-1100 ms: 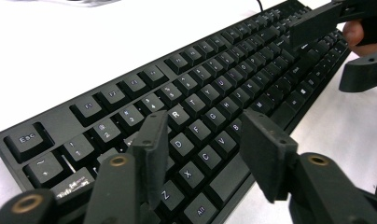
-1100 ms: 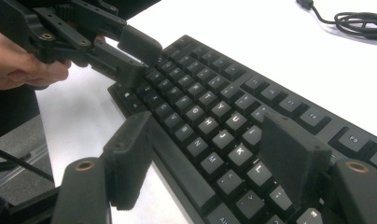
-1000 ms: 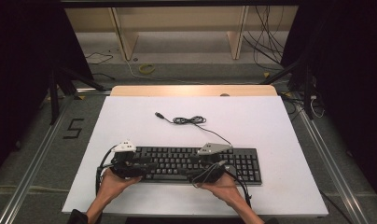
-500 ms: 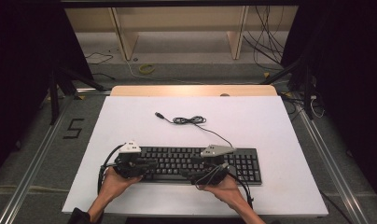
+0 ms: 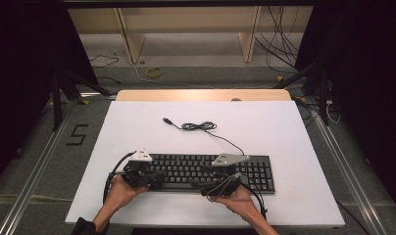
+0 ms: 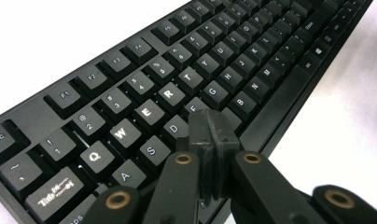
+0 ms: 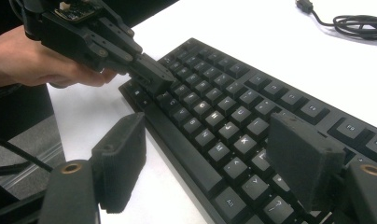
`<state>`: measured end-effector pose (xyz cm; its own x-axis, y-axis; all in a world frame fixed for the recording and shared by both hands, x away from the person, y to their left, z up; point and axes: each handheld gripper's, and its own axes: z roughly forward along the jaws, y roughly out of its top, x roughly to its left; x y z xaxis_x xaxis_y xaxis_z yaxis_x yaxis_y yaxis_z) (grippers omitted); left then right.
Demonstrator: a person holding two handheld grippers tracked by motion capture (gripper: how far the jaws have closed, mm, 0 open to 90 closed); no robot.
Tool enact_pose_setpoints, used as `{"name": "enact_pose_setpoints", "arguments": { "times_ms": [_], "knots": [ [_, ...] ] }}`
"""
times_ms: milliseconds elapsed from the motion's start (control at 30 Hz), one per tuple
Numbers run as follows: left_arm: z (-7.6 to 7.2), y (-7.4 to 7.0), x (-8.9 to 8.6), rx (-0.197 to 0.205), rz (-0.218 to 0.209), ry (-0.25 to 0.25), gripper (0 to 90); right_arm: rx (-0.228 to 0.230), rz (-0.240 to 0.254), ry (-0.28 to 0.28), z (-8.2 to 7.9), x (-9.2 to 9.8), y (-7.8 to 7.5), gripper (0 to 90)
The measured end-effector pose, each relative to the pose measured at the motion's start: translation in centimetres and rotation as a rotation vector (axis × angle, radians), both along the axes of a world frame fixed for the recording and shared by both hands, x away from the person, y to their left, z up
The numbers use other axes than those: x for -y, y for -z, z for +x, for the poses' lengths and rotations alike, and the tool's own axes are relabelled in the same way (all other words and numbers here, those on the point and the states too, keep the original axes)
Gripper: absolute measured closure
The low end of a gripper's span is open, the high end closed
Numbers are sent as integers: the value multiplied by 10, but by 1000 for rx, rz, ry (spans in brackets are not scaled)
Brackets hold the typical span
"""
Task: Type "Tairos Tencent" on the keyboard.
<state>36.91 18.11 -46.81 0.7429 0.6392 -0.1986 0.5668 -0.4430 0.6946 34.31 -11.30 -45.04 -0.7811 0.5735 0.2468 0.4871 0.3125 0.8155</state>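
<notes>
- My left gripper [image 6: 210,140] sits nearest me, its jaws pressed flat together with nothing between them, having just been closing. The joined tip hangs right over the home row, about at the F key; I cannot tell whether it touches.
- My right gripper [image 7: 210,163] has its jaws spread wide, having just opened a little further, one pad off the near edge over bare table, the other above the keys. Nothing is pinched.
- The keyboard [image 5: 206,171] lies on the white table [image 5: 304,137] directly ahead of both hands, its long axis running left to right across me. My left gripper is nearer the letter end, my right nearer the number pad end.
- For a key press I judge the left tip need only go straight down.
- The left gripper view gives the legends under the tip; the high view gives the whole board and both hands.
- Farther off, the keyboard's cable [image 5: 198,126] lies coiled, its plug [image 5: 166,120] loose on the table.
</notes>
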Motion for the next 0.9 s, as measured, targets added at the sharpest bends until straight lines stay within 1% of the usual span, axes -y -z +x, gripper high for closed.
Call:
{"name": "enact_pose_setpoints", "arguments": {
  "times_ms": [133, 400, 600, 667, 700, 767, 900],
  "knots": [
    [0, 0, 2, -1, -2, 10, 890, -1, -1, 2, 0, 1, 0, 295],
    [1, 2, 9, -10, 11, 25, 891, -4, -4, 2, -1, 2, 1, 295],
    [3, 5, 14, -25, 35, 43, 891, -3, -4, 3, -1, 3, 1, 295],
    [4, 6, 14, -31, 32, 40, 892, -1, -4, 4, -1, 3, 1, 296],
    [4, 7, 14, -33, 47, 40, 892, -3, -3, 4, -1, 4, 1, 296],
    [5, 8, 15, -44, 40, 37, 893, -4, -6, 5, -1, 4, 1, 296],
    [5, 8, 15, -40, 45, 41, 894, -5, -9, 4, -1, 3, 2, 296]
  ]
}}
